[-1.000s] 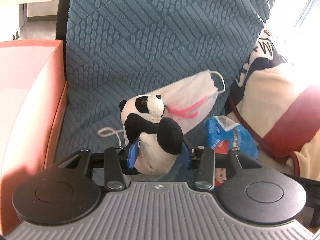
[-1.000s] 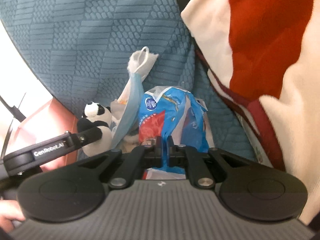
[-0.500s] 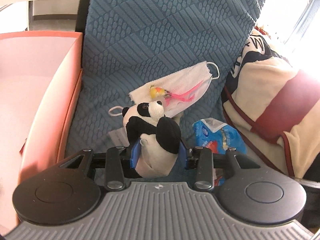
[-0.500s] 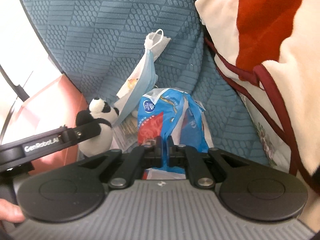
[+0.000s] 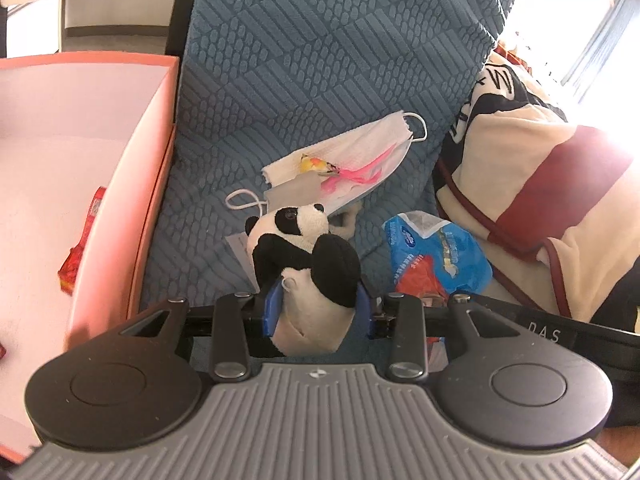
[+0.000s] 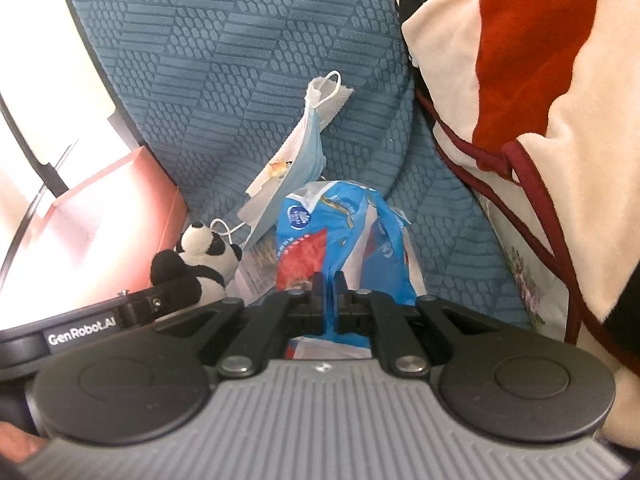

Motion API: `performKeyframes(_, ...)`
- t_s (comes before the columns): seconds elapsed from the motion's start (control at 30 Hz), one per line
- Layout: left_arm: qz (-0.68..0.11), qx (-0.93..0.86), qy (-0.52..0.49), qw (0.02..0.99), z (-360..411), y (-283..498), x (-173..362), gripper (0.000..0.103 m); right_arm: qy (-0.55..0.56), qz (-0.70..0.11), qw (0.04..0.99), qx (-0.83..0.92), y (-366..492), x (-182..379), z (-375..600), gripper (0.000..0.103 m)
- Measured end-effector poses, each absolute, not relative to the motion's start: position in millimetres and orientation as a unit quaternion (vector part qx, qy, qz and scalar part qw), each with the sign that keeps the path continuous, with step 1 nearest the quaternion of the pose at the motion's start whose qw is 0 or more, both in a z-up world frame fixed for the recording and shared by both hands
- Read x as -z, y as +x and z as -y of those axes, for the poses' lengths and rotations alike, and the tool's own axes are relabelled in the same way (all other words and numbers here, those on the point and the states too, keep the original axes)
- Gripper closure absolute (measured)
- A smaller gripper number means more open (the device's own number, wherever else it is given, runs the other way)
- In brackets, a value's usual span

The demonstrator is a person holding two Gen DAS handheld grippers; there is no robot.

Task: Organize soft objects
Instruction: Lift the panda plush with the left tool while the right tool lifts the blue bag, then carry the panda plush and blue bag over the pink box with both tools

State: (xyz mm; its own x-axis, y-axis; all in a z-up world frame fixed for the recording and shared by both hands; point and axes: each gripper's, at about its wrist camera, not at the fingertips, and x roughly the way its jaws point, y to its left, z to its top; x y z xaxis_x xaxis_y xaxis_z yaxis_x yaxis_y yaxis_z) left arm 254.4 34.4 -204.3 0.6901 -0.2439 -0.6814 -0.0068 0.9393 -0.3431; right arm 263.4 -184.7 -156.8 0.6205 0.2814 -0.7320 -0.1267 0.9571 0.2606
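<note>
The panda plush [image 5: 304, 264] is being gripped around its body by the jaws of the left gripper [image 5: 316, 312], held upright above the blue seat cover [image 5: 320, 60], probably for carrying toward the pink box [image 5: 132, 184] beside it. The blue tissue pack [image 6: 340, 240] is being pinched by its wrapper in the nearly closed jaws of the right gripper [image 6: 330, 288], likely because thin film is easily clamped. The face mask [image 5: 352, 164] is being left lying on the seat.

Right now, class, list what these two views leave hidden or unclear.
- Panda toy: its underside, left wrist view, hidden between the left hand-held gripper pads.
- Blue packet: lower end, right wrist view, hidden behind the right hand-held gripper.
- Packet print: too small to read.
- Pink box: cut by the left edge.
</note>
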Motion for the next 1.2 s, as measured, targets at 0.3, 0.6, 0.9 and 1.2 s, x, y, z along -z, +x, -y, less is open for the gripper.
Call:
performKeyframes(0.3,-0.385,0.055,-0.200,0.899,-42,221,189,0.060,0.080,-0.427,0.891,-0.132,246,137,173,0.097)
performKeyframes(0.6,-0.374,0.062,-0.200,0.904,-49,202,149,0.060,0.080,-0.422,0.894,-0.128,227,107,170,0.097)
performKeyframes(0.9,-0.364,0.065,-0.193,0.909,-57,185,114,0.060,0.069,-0.416,0.897,-0.135,216,72,165,0.097)
performKeyframes(1.2,-0.350,0.050,-0.184,0.917,-82,173,85,0.060,0.056,-0.402,0.899,-0.163,212,38,138,0.097)
